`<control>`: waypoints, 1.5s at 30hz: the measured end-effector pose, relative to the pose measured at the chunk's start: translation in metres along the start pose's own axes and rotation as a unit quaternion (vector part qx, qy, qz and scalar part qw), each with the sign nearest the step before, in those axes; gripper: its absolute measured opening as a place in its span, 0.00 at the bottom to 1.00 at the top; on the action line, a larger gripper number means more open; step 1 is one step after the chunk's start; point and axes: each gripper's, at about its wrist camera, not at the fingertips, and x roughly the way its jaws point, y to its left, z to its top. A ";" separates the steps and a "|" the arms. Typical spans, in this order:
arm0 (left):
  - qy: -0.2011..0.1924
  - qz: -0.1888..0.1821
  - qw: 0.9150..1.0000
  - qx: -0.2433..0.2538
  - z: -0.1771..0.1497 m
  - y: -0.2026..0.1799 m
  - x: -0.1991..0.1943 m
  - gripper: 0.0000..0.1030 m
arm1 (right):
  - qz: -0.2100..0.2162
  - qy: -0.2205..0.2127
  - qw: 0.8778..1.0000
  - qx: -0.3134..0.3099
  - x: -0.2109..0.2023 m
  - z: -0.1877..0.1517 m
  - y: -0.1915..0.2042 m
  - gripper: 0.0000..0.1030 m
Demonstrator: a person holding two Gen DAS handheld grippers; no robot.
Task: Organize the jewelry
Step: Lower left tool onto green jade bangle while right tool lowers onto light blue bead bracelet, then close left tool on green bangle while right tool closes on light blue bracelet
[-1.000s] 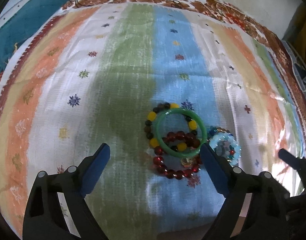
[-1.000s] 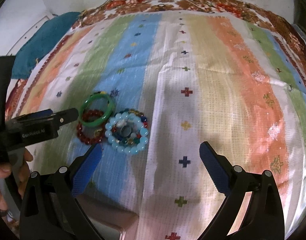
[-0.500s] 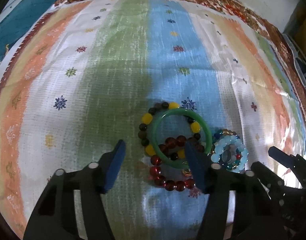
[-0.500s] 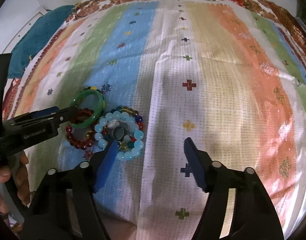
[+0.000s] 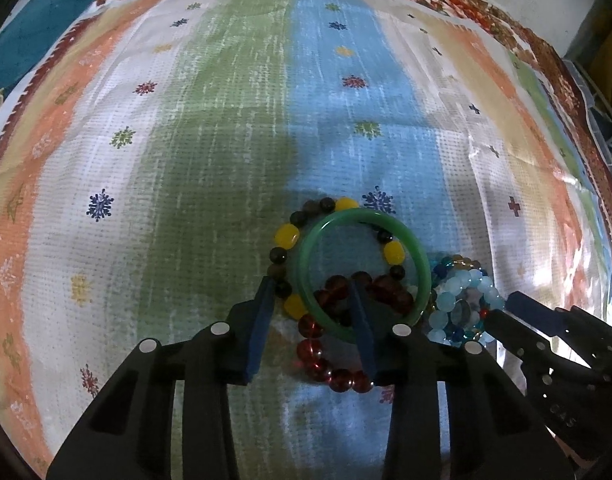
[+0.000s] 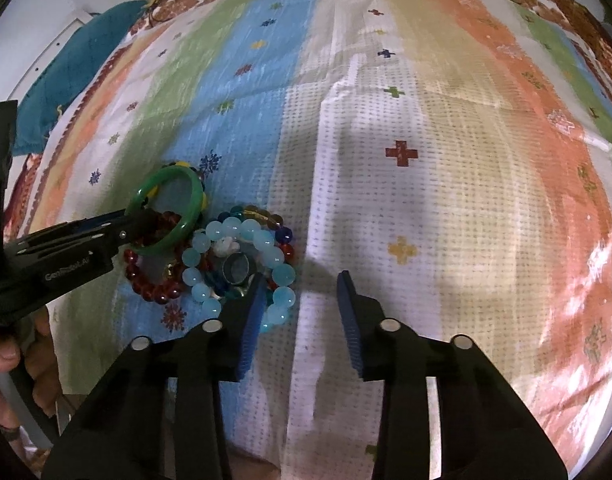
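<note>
A small heap of jewelry lies on a striped, patterned cloth [image 5: 234,128] that covers the surface, on its blue stripe near the front edge. On top is a smooth green bangle [image 5: 364,274], lying flat. Under it is a bracelet of yellow and dark beads [image 5: 284,240], whose beads show around the bangle's far and left sides. A bracelet of dark red beads [image 5: 318,354] also passes beneath the bangle and curves out toward the camera.

Just to the right, touching this group, is a bracelet of pale blue beads [image 6: 242,270]. It lies over a strand of mixed blue, amber and red beads [image 6: 262,216]. A small silver ring [image 6: 236,269] sits inside the pale blue loop.

The left hand-held gripper [image 5: 312,320] is low over the pile, its jaws part-way closed with a clear gap between them. One blue finger pad [image 5: 262,330] is outside the bangle on the left; the other is inside the bangle's loop. The near rim of the bangle and some beads lie between them. Whether the pads press the bangle cannot be told.

The right hand-held gripper [image 6: 302,312] is also half open and holds nothing. Its left pad is at the near edge of the pale blue beads, its right pad over bare white cloth.

A teal fabric [image 6: 78,68] lies at the far left beyond the cloth.
</note>
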 end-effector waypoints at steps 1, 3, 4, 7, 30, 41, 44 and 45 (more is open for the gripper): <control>-0.001 0.002 1.000 0.002 0.000 -0.001 0.000 0.36 | 0.002 0.001 1.000 0.001 0.001 0.001 0.000 0.33; -0.004 0.005 1.000 0.006 -0.002 -0.002 -0.001 0.33 | 0.003 0.001 1.000 0.006 0.002 0.002 -0.001 0.29; -0.006 0.008 1.000 0.009 -0.002 -0.004 0.000 0.32 | 0.009 0.003 1.000 0.011 0.003 0.003 -0.002 0.26; -0.008 0.012 1.000 0.020 -0.003 -0.010 -0.001 0.24 | 0.025 0.011 0.999 0.030 0.004 0.003 -0.007 0.20; -0.022 0.010 1.000 0.013 -0.010 -0.001 -0.027 0.07 | -0.020 -0.016 0.999 -0.030 -0.020 -0.001 0.007 0.12; -0.035 0.013 0.999 0.021 -0.019 -0.004 -0.048 0.08 | -0.028 -0.042 0.998 -0.048 -0.047 -0.007 0.015 0.12; -0.039 0.011 0.999 0.023 -0.021 -0.006 -0.053 0.08 | -0.025 -0.045 0.997 -0.056 -0.052 -0.011 0.019 0.12; -0.040 0.009 0.999 0.024 -0.021 -0.006 -0.055 0.09 | -0.025 -0.046 0.997 -0.057 -0.054 -0.011 0.021 0.12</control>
